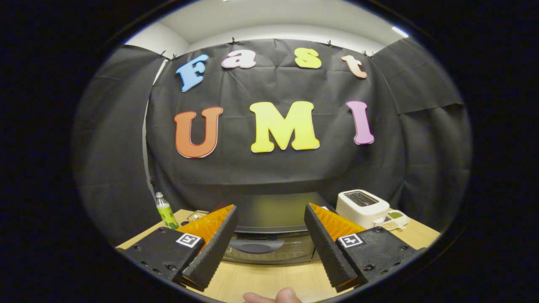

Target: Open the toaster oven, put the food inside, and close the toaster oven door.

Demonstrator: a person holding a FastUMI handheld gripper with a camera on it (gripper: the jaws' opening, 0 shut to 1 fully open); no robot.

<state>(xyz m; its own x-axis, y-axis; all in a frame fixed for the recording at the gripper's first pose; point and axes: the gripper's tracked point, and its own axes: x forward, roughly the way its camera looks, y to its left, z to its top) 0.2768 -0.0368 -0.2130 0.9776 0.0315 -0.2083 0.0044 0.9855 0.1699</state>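
A fingertip (pixel 273 296) of the person shows nearest of all, low between the two fingers, over the pale wooden tabletop (pixel 269 280). The hand-held gripper (pixel 270 212) hangs above that tabletop with its fingers spread wide and nothing held between them; each finger (pixel 212 248) carries a ribbed inner face and a small square marker on its block.

Just ahead, framed in the gap between the fingers, stands the toaster oven (pixel 271 227), dark and low, with its door shut and a curved handle (pixel 257 245) at the top of the door front. The fingertips reach roughly level with the oven's top edge, apart from it on either side; whether they touch it cannot be told.

Beyond the left finger, a clear bottle (pixel 165 211) with a green label stands upright near the tabletop's far corner, and a small clear container (pixel 196 216) lies just beside it, partly hidden by the finger. Beyond the right finger, a white pop-up toaster (pixel 362 206) sits next to the oven, and just to its right a small white dish (pixel 393 219) holds something green and something brownish.

Behind everything hangs the black cloth wall.
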